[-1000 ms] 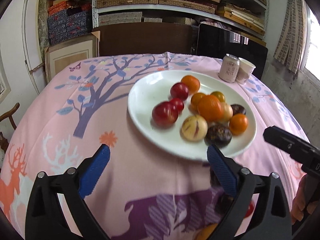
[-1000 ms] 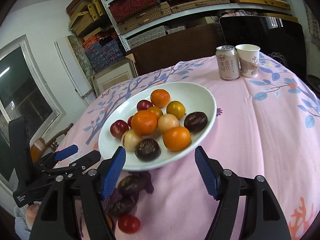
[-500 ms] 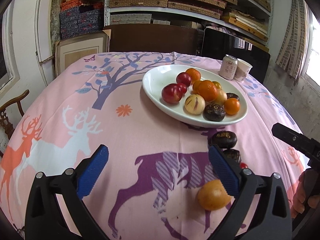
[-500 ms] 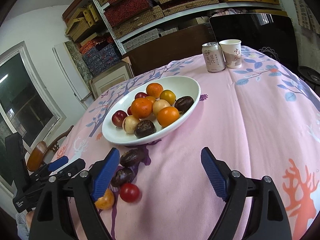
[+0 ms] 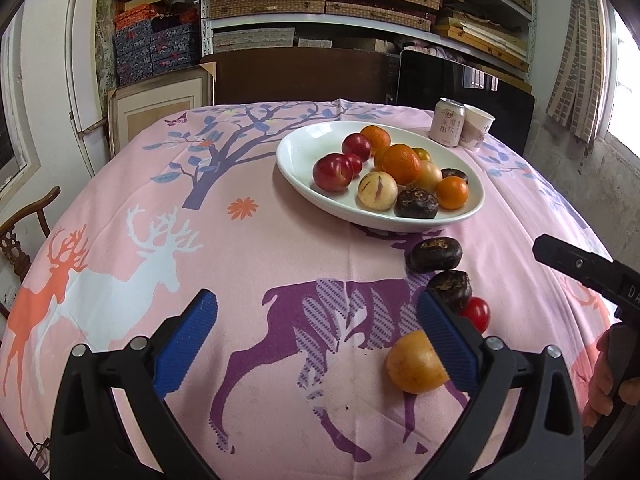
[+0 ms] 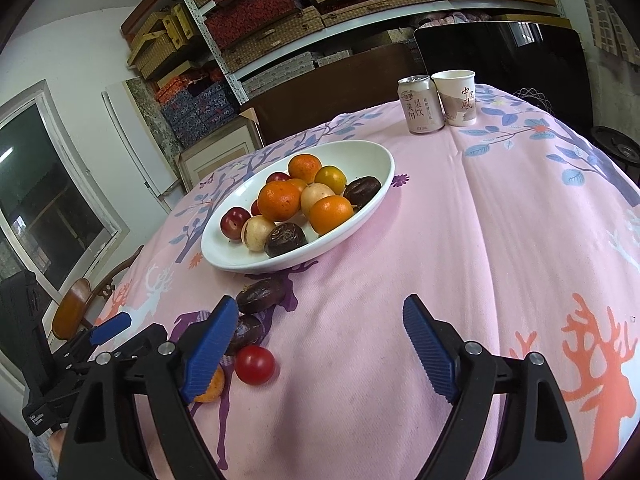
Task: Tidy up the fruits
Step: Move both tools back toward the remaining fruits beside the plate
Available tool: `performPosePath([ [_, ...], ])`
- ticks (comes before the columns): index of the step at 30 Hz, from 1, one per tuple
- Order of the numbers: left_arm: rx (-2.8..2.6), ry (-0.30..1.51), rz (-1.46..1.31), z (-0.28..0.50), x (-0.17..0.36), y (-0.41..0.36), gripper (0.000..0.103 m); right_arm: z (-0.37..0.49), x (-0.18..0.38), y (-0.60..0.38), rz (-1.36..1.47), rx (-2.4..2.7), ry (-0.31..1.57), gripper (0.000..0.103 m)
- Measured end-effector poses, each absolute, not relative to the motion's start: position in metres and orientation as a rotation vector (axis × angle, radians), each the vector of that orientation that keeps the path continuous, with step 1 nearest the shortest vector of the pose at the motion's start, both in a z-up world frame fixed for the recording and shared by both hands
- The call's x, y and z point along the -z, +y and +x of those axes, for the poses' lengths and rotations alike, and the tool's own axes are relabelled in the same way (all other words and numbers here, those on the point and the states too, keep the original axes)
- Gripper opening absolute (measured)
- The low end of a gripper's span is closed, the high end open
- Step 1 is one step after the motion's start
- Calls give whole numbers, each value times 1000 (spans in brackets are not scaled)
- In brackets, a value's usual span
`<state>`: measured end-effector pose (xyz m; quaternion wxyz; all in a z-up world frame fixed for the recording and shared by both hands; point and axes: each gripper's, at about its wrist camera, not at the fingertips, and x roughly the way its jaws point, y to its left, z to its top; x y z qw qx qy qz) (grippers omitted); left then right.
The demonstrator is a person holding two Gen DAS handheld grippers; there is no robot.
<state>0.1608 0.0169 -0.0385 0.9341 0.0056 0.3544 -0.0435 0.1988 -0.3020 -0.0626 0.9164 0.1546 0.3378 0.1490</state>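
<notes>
A white oval plate (image 5: 304, 156) (image 6: 372, 160) holds several fruits: oranges, red plums, pale round fruits and dark passion fruits. In front of it on the pink cloth lie two dark passion fruits (image 5: 435, 255) (image 6: 260, 300), a red tomato (image 5: 476, 313) (image 6: 255, 364) and an orange fruit (image 5: 414, 362) (image 6: 210, 390). My left gripper (image 5: 316, 336) is open over bare cloth, its right finger beside the orange fruit. My right gripper (image 6: 320, 340) is open, nothing between its fingers; the tomato lies just inside its left finger.
A drink can (image 5: 447, 121) (image 6: 420, 105) and a paper cup (image 5: 476, 132) (image 6: 456, 97) stand at the table's far right. Chairs and shelves with boxes lie beyond the table. A hand (image 5: 608, 380) holds the right gripper at the right edge.
Both grippers pulled back from the plate towards the near table edge, so the loose fruits in front of it came into view. The right gripper's jaws spread wider.
</notes>
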Motion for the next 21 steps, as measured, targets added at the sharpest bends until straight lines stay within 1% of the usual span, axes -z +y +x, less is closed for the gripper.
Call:
performPosePath([
  [14, 113, 737, 73, 157, 43, 3, 98, 201, 65, -301, 315, -306, 719, 86],
  [21, 223, 815, 144, 153, 59, -16, 99, 198, 66, -287, 247, -345, 737, 86],
])
